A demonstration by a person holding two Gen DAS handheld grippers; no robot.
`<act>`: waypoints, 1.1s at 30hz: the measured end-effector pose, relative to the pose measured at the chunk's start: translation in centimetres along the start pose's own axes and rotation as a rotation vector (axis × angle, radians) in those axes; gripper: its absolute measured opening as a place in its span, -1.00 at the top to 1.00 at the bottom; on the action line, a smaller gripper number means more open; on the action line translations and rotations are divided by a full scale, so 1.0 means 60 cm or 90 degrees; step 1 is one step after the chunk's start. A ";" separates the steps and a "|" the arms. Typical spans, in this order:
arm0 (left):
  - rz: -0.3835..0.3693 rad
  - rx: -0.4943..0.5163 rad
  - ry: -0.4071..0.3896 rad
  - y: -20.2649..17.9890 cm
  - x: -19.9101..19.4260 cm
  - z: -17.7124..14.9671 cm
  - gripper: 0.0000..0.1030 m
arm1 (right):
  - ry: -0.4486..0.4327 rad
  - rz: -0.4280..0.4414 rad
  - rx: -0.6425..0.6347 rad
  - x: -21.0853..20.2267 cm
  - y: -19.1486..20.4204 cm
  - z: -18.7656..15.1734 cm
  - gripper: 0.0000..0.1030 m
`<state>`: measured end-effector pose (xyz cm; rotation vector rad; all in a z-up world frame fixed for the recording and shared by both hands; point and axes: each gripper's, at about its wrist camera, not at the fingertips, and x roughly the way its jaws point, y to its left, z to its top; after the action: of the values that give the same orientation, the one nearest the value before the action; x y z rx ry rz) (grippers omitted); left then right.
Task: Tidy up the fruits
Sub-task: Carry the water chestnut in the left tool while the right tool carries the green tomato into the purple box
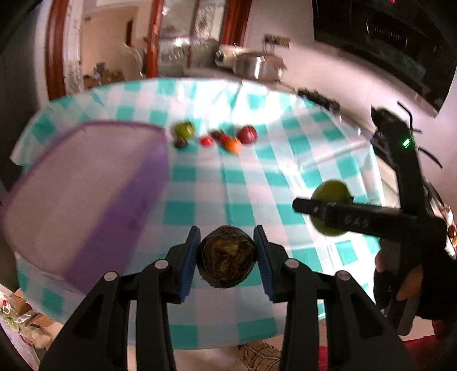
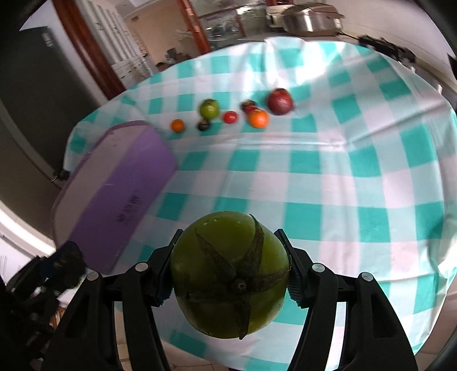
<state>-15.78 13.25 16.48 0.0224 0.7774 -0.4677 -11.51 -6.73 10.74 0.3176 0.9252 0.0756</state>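
Left tongs (image 1: pixel 227 256) narrow, blue pads clamped on a small dark brown fruit (image 1: pixel 227 256), round, wrinkled, species unclear. It's held in the air above the near edge of the tabletop (image 1: pixel 228 182), which has a teal-and-white check cloth.

Right tongs (image 2: pixel 230 274) at mid width, clamped on a large green fruit (image 2: pixel 230 274) with a dark five-pointed calyx facing the camera, looks like a green tomato or persimmon, can't tell which. Also off the cloth. In the left wrist view the same fruit (image 1: pixel 331 211) shows to the right, partly behind one black finger of the right tongs (image 1: pixel 331 212); a gloved hand (image 1: pixel 400 285) grips the handle below.

Purple bin (image 2: pixel 114 182) sits on the left side of the tabletop, rectangular, pale inside; contents not readable in either view, both blurred. In the left view the bin (image 1: pixel 85 199) is just left of the held brown fruit.

Rest of the fruit is in a loose row at the far side of the cloth, well apart from both tongs:
- small orange (image 2: pixel 177 125) nearest the bin's far corner
- green apple (image 2: pixel 209 108) with a small dark fruit (image 2: pixel 203 125) just in front
- small red fruit (image 2: pixel 230 117)
- bigger orange (image 2: pixel 258 119), touching or overlapping another small red-dark piece behind it
- dark red apple (image 2: pixel 280 101) at the right end

Steel pot (image 2: pixel 311 17) on the counter behind.
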 end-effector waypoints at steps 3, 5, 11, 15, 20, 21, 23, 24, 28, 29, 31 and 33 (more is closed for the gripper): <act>0.020 -0.029 -0.040 0.039 -0.048 0.015 0.25 | -0.002 0.025 -0.035 -0.003 0.060 0.023 -0.20; 0.045 -0.060 -0.065 0.069 -0.077 0.025 0.24 | -0.005 0.041 -0.066 -0.004 0.100 0.039 -0.20; 0.136 -0.130 -0.089 0.155 -0.116 0.042 0.24 | 0.005 0.105 -0.165 0.017 0.228 0.084 -0.20; 0.186 -0.157 -0.083 0.218 -0.113 0.060 0.24 | 0.026 0.147 -0.224 0.059 0.310 0.119 -0.20; 0.231 -0.222 -0.024 0.300 -0.073 0.094 0.24 | 0.091 0.164 -0.263 0.135 0.375 0.169 -0.20; 0.237 -0.231 -0.008 0.312 -0.060 0.101 0.24 | 0.107 0.160 -0.274 0.157 0.388 0.180 -0.20; 0.255 -0.255 0.022 0.342 -0.028 0.117 0.24 | 0.145 0.151 -0.284 0.202 0.407 0.200 -0.20; 0.262 -0.269 0.043 0.356 -0.009 0.121 0.24 | 0.164 0.140 -0.286 0.228 0.419 0.211 -0.20; 0.294 -0.312 0.138 0.405 0.083 0.133 0.24 | 0.233 0.082 -0.334 0.328 0.464 0.234 -0.20; 0.297 -0.324 0.155 0.416 0.098 0.132 0.24 | 0.253 0.069 -0.356 0.352 0.477 0.236 -0.20; 0.310 -0.358 0.202 0.442 0.134 0.128 0.24 | 0.287 0.047 -0.399 0.394 0.500 0.235 -0.20; 0.322 -0.385 0.237 0.466 0.158 0.121 0.24 | 0.315 0.020 -0.444 0.429 0.518 0.230 -0.20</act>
<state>6.53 33.20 11.05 -0.2579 1.2113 0.2731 17.22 24.71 7.95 -0.3530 1.3160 0.5104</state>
